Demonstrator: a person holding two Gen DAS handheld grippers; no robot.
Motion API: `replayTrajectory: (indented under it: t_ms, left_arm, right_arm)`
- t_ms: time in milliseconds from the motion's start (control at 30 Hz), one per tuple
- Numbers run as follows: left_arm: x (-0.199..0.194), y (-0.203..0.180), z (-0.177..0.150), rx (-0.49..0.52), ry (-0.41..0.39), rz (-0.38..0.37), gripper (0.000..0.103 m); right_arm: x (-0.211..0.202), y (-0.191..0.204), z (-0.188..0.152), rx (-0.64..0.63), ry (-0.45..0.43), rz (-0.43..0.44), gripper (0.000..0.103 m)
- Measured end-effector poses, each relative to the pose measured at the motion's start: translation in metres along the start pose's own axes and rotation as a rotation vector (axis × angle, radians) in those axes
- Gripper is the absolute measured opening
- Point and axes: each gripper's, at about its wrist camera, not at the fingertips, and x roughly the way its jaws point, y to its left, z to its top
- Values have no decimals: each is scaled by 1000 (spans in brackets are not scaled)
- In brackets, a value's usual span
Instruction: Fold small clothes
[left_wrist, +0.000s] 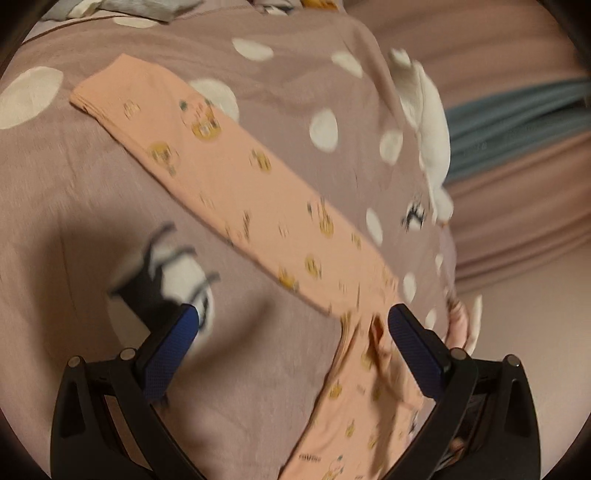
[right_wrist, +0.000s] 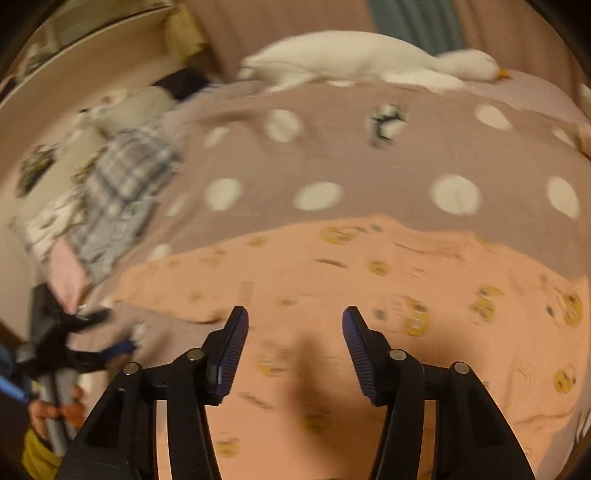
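Observation:
Small peach trousers with yellow prints (left_wrist: 236, 173) lie flat on the mauve dotted bedspread (left_wrist: 74, 192). One leg runs up-left in the left wrist view, and the other part lies under my left gripper's right finger. My left gripper (left_wrist: 291, 317) is open and empty above the crotch of the trousers. In the right wrist view the same trousers (right_wrist: 369, 273) fill the lower half. My right gripper (right_wrist: 295, 317) is open and empty just above the cloth. The left gripper (right_wrist: 92, 339) also shows at the left edge, held in a hand.
A white plush goose (right_wrist: 369, 62) lies along the far edge of the bed and also shows in the left wrist view (left_wrist: 424, 110). A pile of plaid and printed clothes (right_wrist: 110, 199) sits at the left. More clothes (left_wrist: 147, 7) lie at the top.

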Motion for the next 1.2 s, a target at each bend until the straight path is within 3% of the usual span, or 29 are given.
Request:
replayTrajectory:
  t_ms: [167, 233, 267, 367, 500, 633, 767, 800, 900, 1000, 1200]
  left_arm:
    - [-9, 26, 27, -78, -85, -16, 101]
    - [-10, 43, 37, -132, -110, -42, 100]
    - [-9, 50, 41, -175, -120, -30, 100]
    - [-8, 70, 54, -238, -149, -53, 93]
    - [-8, 74, 76, -252, -203, -52, 91]
    - [-2, 82, 98, -278, -244, 6, 70]
    - [5, 90, 103, -297, -212, 73, 11]
    - [7, 88, 104, -289, -204, 85, 6]
    - [1, 61, 99, -157, -212, 99, 6]
    - [0, 6, 90, 36, -194, 86, 6]
    - [20, -131, 41, 372, -126, -46, 6]
  right_arm:
    - [48, 26, -11, -72, 69, -28, 17]
    - [72, 44, -15, -110, 127, -11, 15]
    - [76, 59, -16, -150, 114, -9, 15]
    - [68, 79, -12, -162, 98, 84, 15]
    - [48, 99, -17, -213, 56, 100, 15]
    - [30, 89, -28, -196, 46, 112, 15]
    - [10, 51, -39, -134, 35, 96, 15]
    - [6, 46, -41, -116, 28, 80, 15]
    - [-18, 15, -53, -59, 3, 50, 15]
    - [-36, -6, -57, 19, -35, 38, 15]
    - [-61, -33, -66, 136, -103, 29, 15]
